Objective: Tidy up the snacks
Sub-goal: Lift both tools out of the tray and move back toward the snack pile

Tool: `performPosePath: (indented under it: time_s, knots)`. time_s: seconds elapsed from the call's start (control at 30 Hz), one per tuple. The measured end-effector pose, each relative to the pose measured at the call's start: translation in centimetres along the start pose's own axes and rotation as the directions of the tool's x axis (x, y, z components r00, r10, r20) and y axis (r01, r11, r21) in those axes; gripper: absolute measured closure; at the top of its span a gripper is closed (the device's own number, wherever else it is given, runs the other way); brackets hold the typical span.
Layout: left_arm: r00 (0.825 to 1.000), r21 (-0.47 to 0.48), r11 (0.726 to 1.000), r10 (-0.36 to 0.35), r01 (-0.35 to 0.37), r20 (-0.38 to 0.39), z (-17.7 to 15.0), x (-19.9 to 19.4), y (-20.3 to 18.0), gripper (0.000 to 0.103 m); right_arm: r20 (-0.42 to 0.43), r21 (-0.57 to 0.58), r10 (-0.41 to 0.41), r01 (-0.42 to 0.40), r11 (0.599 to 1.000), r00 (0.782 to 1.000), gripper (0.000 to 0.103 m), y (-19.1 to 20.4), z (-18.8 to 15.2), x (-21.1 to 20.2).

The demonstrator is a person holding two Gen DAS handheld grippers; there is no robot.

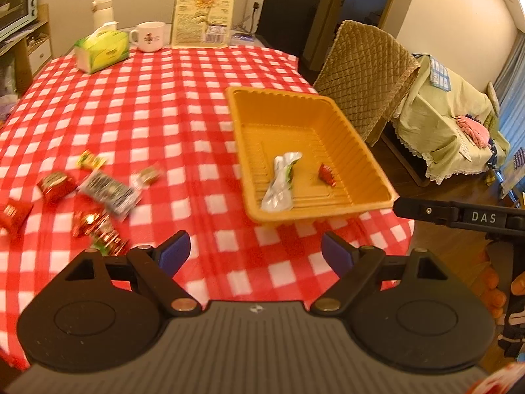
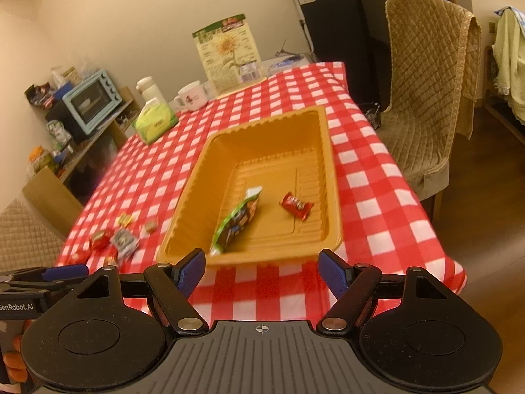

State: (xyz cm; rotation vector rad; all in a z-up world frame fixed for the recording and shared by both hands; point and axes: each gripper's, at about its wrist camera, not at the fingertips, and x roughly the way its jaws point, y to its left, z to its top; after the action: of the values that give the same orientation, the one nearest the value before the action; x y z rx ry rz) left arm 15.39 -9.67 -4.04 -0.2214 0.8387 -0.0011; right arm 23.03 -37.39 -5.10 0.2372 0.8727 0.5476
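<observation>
At the far left of the right wrist view a light blue toaster oven [image 2: 93, 100] stands on a wooden shelf beside the table [image 2: 377, 197], which wears a red and white checked cloth. On the left part of the cloth, in the left wrist view, lies a loose group of small snacks: red wrappers [image 1: 56, 184], a yellow-green packet [image 1: 92, 160] and a black and silver packet [image 1: 110, 193]; their print is too blurred to read. Further back stand a green tissue pack [image 1: 102, 49], a white thermos [image 1: 102, 10] and a white mug [image 1: 149, 36] with a small red picture. Next to the mug a flat paper bag [image 1: 205, 11] stands upright, printed with a sunflower and a barcode.

The left tongs [image 1: 256, 254] hang over the near table edge, blue pads wide apart and nothing between them. To their right sits the orange plastic tray [image 1: 242, 121], rectangular with a ribbed floor. Inside it lie a long green and silver snack bag [image 2: 237, 221] and, apart from it, a small red candy [image 2: 296, 206]. The right tongs [image 2: 261, 271] are also spread wide and empty, just before the tray's near rim. Their side shows in the left wrist view with the letters "DAS"; the left tool's side reads "GenRobot.AI". At the right a chair [image 2: 426, 98] has a quilted tan cover.
</observation>
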Motion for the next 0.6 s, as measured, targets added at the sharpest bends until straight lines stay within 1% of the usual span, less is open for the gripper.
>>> performPosePath:
  time_s: [0.3, 0.6]
  knots:
    - [0.999, -0.04, 0.998, 0.044, -0.045, -0.018, -2.4, -1.7, 2.7, 0.017, -0.057, -0.031, 0.009, -0.011, 0.999, 0.998, 0.027, 2.0, -2.0, 0.6]
    - [0.996, -0.066, 0.994, 0.081, -0.083, -0.03, -3.8, -2.9, 5.8, 0.018, -0.108, -0.067, 0.026, -0.033, 0.997, 0.994, 0.027, 4.8, -3.1, 2.4]
